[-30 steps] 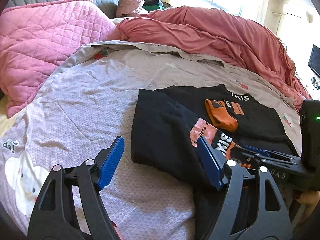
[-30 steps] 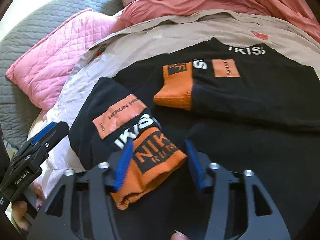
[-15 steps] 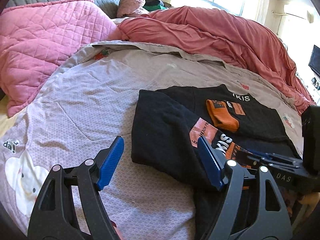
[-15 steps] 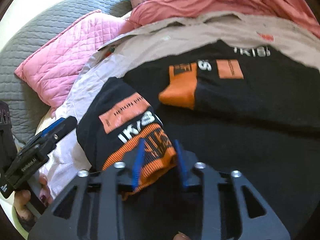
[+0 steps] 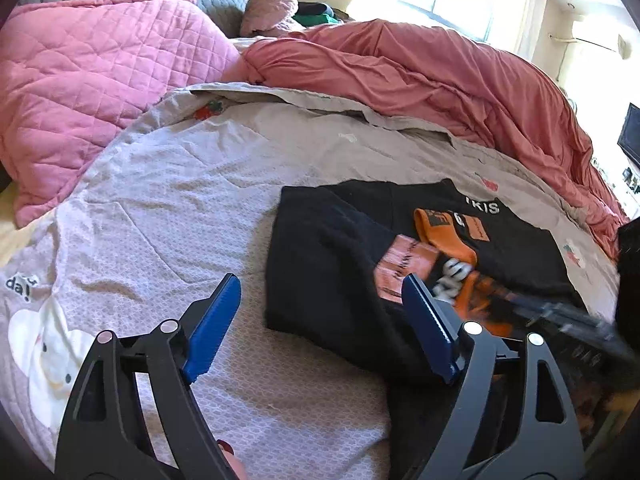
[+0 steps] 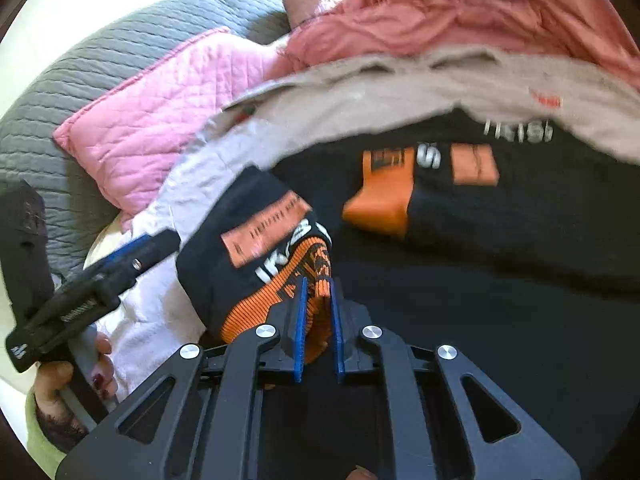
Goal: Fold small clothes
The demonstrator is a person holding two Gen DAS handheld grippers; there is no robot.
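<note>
A black sweatshirt with orange cuffs and white lettering lies on the bed, both sleeves folded in over its body. My right gripper is shut on the near sleeve's orange cuff and holds it slightly lifted; that sleeve bunches to the left. The other orange cuff lies flat further back. My left gripper is open and empty, its fingers straddling the sweatshirt's near left edge. The right gripper shows blurred at the right of the left wrist view.
A grey-lilac printed bedsheet covers the bed. A pink quilted pillow lies at the back left, a rumpled salmon duvet along the back, and a grey quilted headboard behind.
My right gripper closed on the near orange cuff and has begun lifting it, bunching the sleeve. The left gripper stayed open and nearly still.
</note>
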